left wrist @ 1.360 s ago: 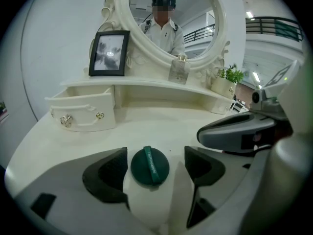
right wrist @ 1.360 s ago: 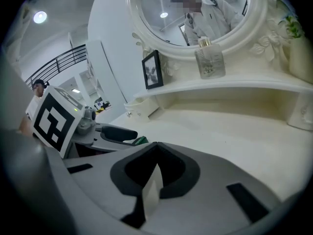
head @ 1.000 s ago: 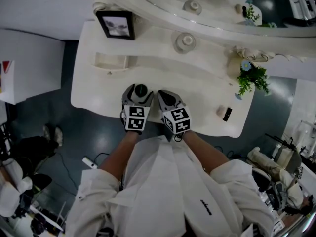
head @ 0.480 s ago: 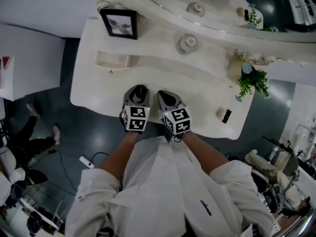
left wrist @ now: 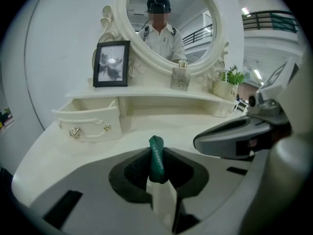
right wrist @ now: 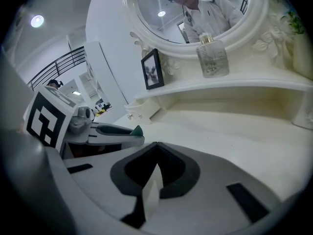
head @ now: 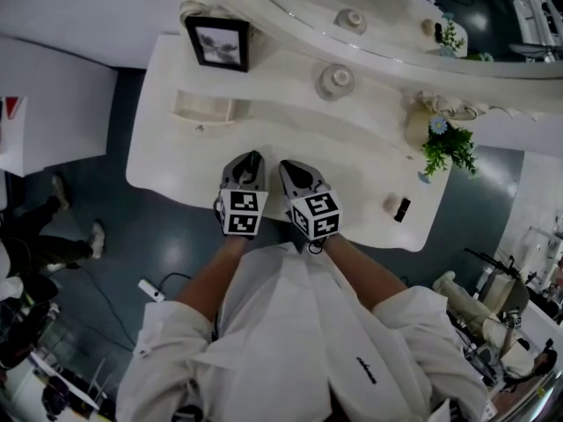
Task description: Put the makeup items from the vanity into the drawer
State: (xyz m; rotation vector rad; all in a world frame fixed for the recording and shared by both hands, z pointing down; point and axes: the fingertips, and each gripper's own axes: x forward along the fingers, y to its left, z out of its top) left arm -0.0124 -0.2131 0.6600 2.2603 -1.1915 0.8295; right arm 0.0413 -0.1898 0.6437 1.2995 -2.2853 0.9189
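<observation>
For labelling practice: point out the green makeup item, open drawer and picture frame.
green makeup item [left wrist: 156, 156]: left gripper view, lettered edge.
open drawer [left wrist: 90, 124]: left gripper view, front.
picture frame [head: 218, 44]: head view, photo.

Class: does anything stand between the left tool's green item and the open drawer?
Nothing visible does. The left tool, whose jaws have just been closing on the green makeup item, faces the open drawer across bare vanity top; the picture frame stands on the shelf above.
</observation>
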